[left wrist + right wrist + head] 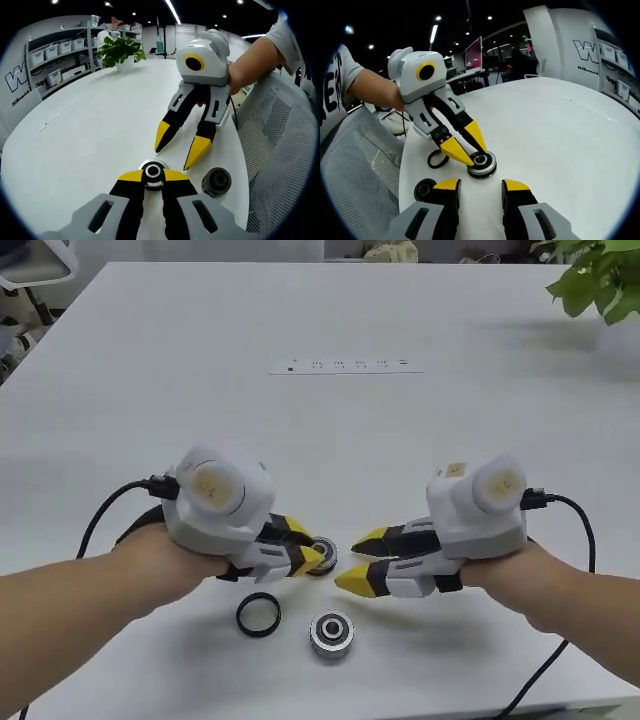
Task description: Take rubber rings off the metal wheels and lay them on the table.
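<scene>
two metal wheels and one loose rubber ring sit on the white tabletop (300, 440). the left claw (310, 558) is closed on the first wheel (325, 553), its yellow tips pinching the wheel's sides, with the wheel resting on the tabletop. the right claw (358, 562) is open, holding nothing, its tips just beside that wheel. the second wheel (331, 632) lies flat nearer the person, apart from both claws. the black ring (258, 615) lies flat just beside it, to its left.
</scene>
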Available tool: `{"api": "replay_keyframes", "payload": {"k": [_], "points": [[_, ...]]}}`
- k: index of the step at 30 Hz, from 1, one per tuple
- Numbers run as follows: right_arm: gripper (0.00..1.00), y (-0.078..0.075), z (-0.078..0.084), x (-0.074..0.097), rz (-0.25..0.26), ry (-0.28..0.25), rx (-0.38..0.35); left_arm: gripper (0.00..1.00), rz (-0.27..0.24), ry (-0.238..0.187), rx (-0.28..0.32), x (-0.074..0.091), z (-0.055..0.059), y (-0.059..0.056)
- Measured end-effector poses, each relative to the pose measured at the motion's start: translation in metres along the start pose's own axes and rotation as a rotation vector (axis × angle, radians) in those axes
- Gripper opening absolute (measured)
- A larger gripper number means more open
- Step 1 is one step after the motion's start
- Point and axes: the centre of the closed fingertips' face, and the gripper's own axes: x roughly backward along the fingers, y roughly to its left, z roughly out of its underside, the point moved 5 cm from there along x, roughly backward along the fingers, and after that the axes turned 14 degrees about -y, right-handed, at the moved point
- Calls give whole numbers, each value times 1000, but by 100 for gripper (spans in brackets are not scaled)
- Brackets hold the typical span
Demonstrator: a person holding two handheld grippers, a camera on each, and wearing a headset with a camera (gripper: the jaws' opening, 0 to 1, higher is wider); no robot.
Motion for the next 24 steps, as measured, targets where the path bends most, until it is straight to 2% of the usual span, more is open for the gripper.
{"api": "replay_keyframes", "payload": {"k": [24], "points": [[30,3,-6,-23,-12,3,67,7,-17,7,-2,-1,0,-2]]}}
